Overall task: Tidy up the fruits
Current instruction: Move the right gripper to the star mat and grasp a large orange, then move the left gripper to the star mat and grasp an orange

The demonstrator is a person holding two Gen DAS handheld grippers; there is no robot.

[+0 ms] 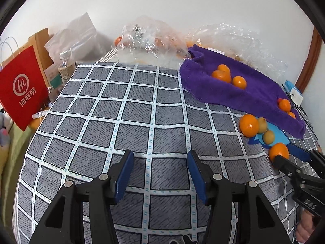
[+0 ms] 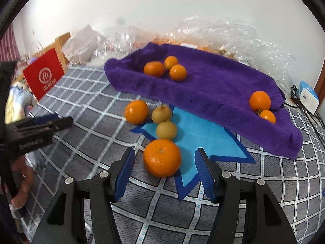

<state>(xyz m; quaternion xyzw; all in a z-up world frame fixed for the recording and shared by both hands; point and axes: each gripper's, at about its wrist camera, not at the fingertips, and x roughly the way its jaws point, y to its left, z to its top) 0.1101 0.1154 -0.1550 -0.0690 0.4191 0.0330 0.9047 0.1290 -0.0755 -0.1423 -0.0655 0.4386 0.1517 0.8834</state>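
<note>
A large orange [image 2: 162,157] lies on the checked bed cover, between the open fingers of my right gripper [image 2: 165,158], near their tips; the jaws are not closed on it. Behind it lie two yellow-brown pears [image 2: 166,130] and another orange [image 2: 136,111] by a blue star-shaped paper [image 2: 203,134]. A purple towel [image 2: 213,89] holds three oranges [image 2: 165,68] at its far end and two [image 2: 261,105] at its near right. My left gripper [image 1: 160,160] is open and empty over bare cover, left of the fruit [image 1: 248,125]. The right gripper also shows in the left wrist view [image 1: 284,152].
Crumpled clear plastic bags [image 1: 146,38] with more fruit lie behind the towel by the wall. A red paper bag [image 1: 22,89] and bottles [image 1: 65,65] stand at the bed's left edge. A white-blue box [image 2: 308,95] and cables lie at the right.
</note>
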